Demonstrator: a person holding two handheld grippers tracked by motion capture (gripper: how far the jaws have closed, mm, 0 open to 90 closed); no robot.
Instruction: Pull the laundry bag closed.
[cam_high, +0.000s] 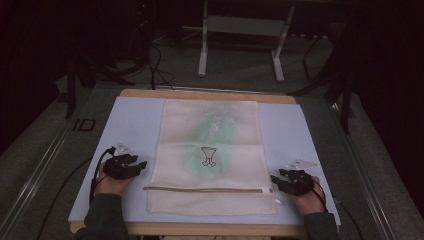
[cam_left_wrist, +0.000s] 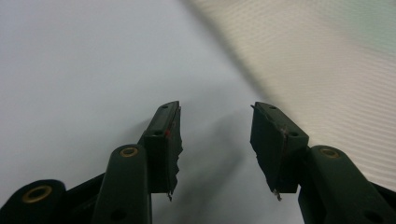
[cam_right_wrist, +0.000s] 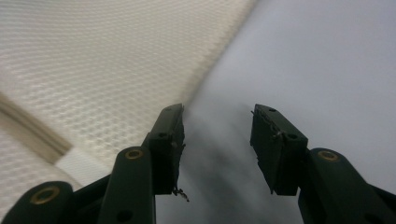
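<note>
You are working at a pale blue-grey tabletop (cam_high: 132, 125) with a light wooden edge, and a cream-coloured woven cloth bag (cam_high: 210, 155) with a faded green print and a small dark outlined figure at its middle is lying flat along the centre of it, its long side running away from you. A narrow band is crossing the bag near the end closest to you, and a small white tag (cam_high: 278, 201) is sticking out at that end's right corner. You are holding your left hand-held gripper (cam_high: 141, 165) just beside the bag's left edge, resting low over the bare tabletop, its tips pointing toward the cloth without touching it. In the left gripper view its black jaws are standing released, a clear gap between them, with the blue-grey surface below and the bag's woven edge (cam_left_wrist: 299, 70) running diagonally past on the right. You are holding your right hand-held gripper (cam_high: 274, 179) just beside the bag's right edge, near the band. In the right gripper view its jaws are likewise standing apart with nothing between them, the tabletop (cam_right_wrist: 327, 60) showing under them and the honeycomb weave of the bag (cam_right_wrist: 93, 70) spreading to the left.
</note>
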